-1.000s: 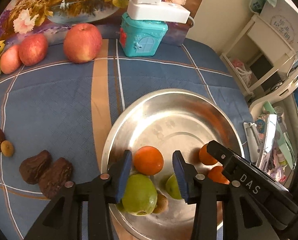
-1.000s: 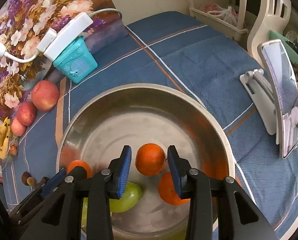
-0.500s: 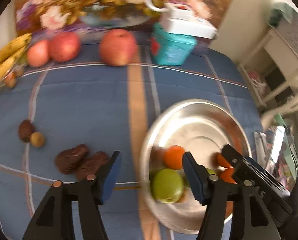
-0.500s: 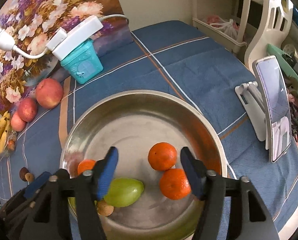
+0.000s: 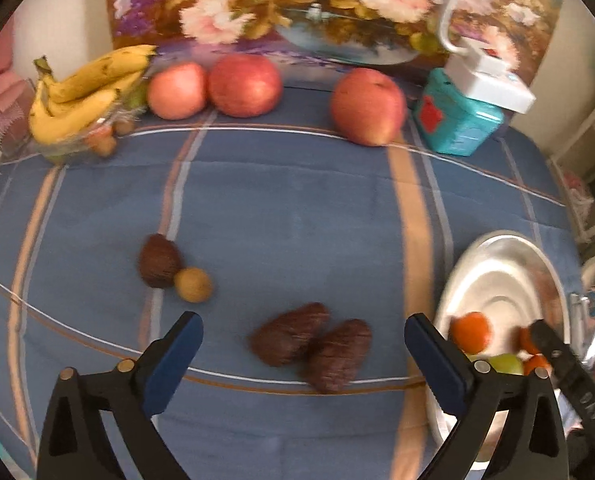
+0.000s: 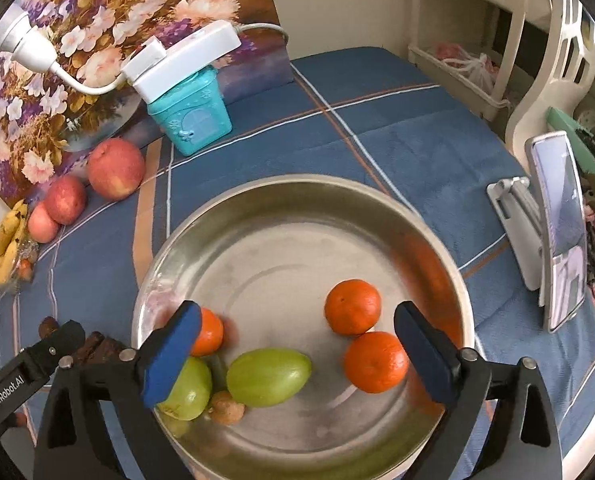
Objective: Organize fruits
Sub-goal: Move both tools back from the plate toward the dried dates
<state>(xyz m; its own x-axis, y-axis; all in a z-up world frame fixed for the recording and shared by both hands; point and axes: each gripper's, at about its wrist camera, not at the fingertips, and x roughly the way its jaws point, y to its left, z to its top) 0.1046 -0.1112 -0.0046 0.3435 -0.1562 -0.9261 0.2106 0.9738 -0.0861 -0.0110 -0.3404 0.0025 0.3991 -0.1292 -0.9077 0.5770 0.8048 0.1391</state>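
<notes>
Black left gripper (image 5: 303, 354), blue pads, silver screws, blurry white lettering

1. We see a blue cloth (image 6: 417, 152) with orange and white stripes.
2. We see a shiny silver bowl (image 6: 281, 216).
3. We see three orange fruits (image 6: 352, 306) and two green ones (image 6: 268, 377) in it.
4. We see red apples (image 5: 368, 106) and yellow bananas (image 5: 81, 92).
5. We see dark brown fruits (image 5: 289, 338) on the cloth.
6. We see a teal box (image 6: 193, 120).
7. We see black tools with blue pads (image 6: 171, 354).
</notes>
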